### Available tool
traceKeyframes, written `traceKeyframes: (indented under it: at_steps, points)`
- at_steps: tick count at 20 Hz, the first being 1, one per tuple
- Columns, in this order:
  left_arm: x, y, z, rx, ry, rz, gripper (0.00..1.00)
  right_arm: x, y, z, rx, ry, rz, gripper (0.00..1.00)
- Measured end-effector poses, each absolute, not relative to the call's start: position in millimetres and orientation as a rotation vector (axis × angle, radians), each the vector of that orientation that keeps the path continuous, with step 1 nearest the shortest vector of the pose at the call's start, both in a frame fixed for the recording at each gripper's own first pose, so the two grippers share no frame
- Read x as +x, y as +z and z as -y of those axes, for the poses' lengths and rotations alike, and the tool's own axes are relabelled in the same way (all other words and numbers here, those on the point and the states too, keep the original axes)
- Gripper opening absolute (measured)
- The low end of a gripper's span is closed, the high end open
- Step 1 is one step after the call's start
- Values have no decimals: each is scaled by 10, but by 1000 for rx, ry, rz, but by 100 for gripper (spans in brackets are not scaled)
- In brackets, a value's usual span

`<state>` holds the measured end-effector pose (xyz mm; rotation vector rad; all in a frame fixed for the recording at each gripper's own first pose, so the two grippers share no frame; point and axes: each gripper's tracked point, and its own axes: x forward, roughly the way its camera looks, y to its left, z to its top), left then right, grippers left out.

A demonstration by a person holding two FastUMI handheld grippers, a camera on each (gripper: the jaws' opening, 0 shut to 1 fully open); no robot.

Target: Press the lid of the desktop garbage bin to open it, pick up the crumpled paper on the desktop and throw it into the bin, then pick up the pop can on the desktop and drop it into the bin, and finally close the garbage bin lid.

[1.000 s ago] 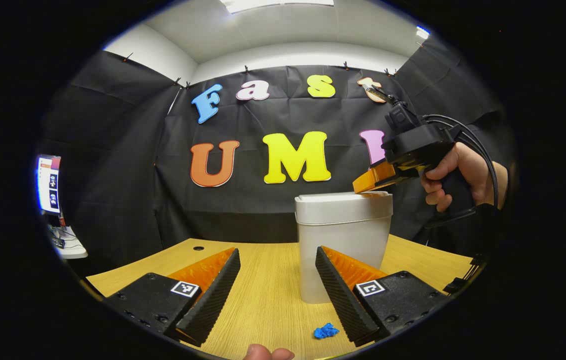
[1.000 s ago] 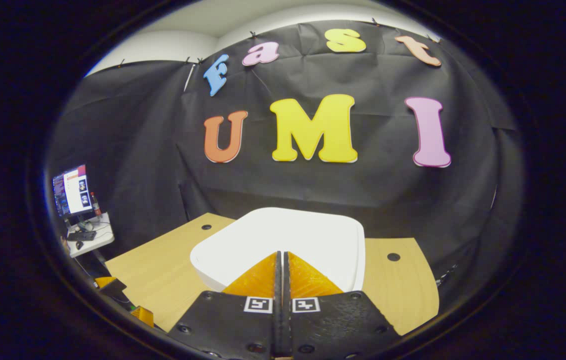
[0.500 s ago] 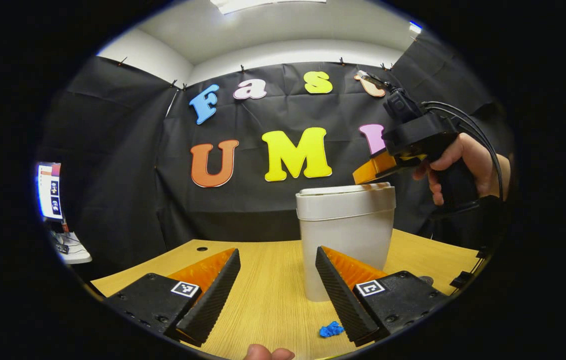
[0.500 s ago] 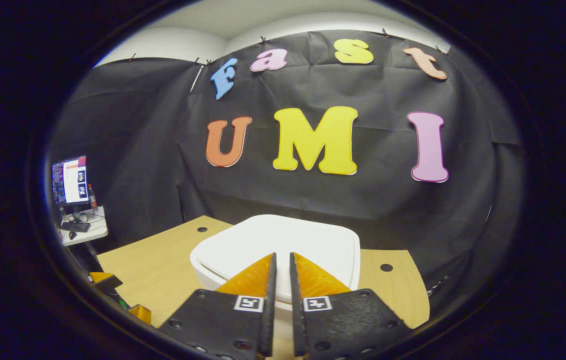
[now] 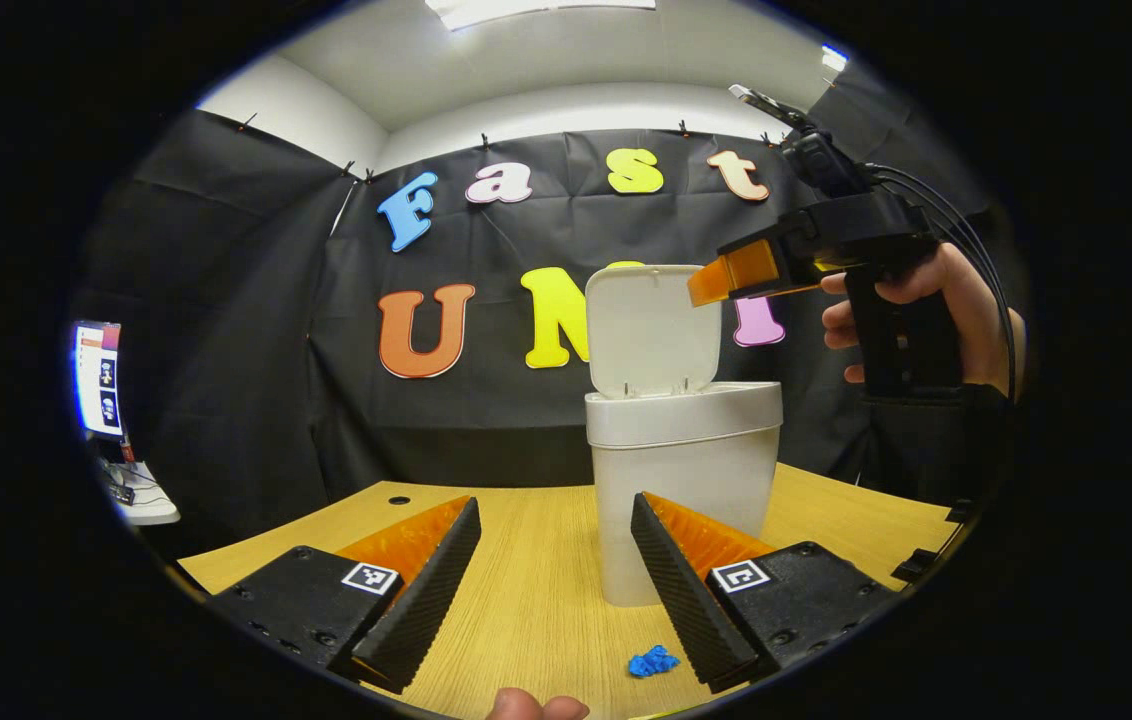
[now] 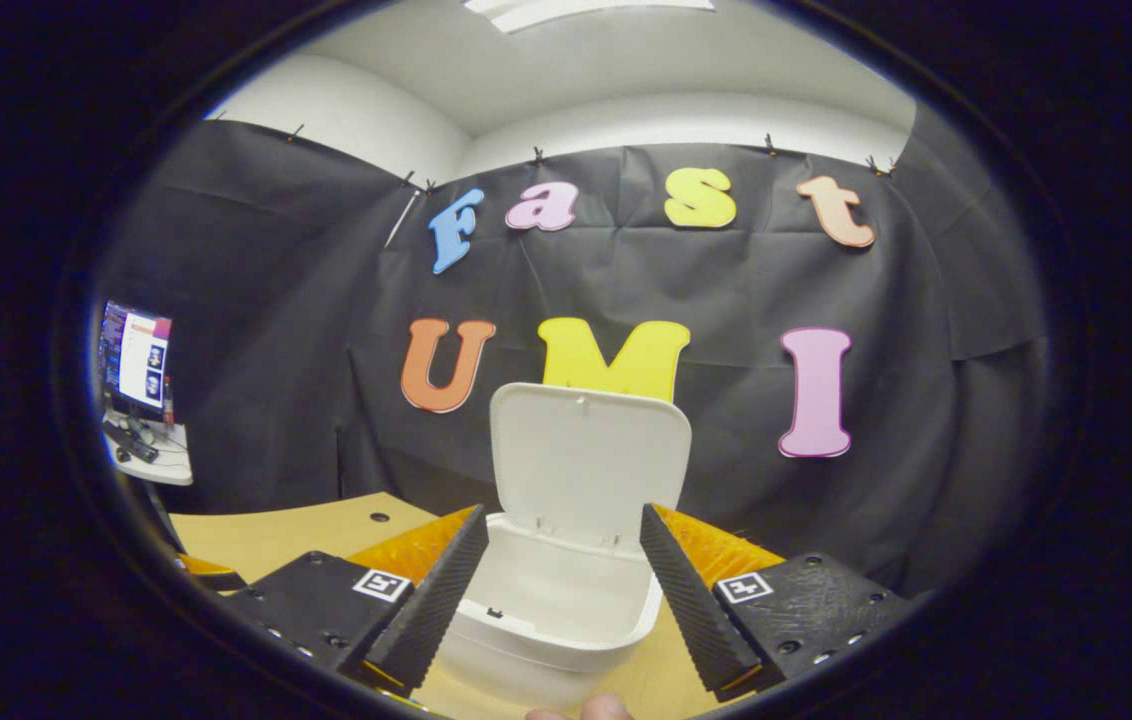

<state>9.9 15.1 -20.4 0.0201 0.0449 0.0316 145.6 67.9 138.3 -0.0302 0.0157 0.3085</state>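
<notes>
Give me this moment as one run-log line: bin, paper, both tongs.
bin lid: open, upright | blue paper: on desk, near bin | left tongs: open, empty | right tongs: open, above bin

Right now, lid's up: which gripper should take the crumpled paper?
Left, probably. The left gripper is open and low over the desk, with the blue crumpled paper just ahead. The right gripper is up beside the raised lid of the bin.
</notes>
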Motion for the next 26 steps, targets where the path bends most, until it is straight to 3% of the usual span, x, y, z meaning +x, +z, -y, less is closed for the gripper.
traceKeyframes:
  at_steps: [4, 7, 9, 11, 26]
  points:
    - [106, -214, -144, 16, 34, -42, 98, 1340, 1228, -470, -26, 258, -34, 98]
    - [105, -211, -135, 14, 34, -39, 98, 1204, 1152, -308, -4, 229, -15, 98]
    - [104, -213, -103, 3, 27, -39, 98, 1122, 1100, -208, -1, 204, -9, 92]
    - [100, -227, -34, 0, 19, -40, 98, 1025, 983, -141, 9, 184, -29, 95]
    - [120, -341, 268, 5, -17, -52, 98, 338, 315, 177, 104, 138, -37, 95]
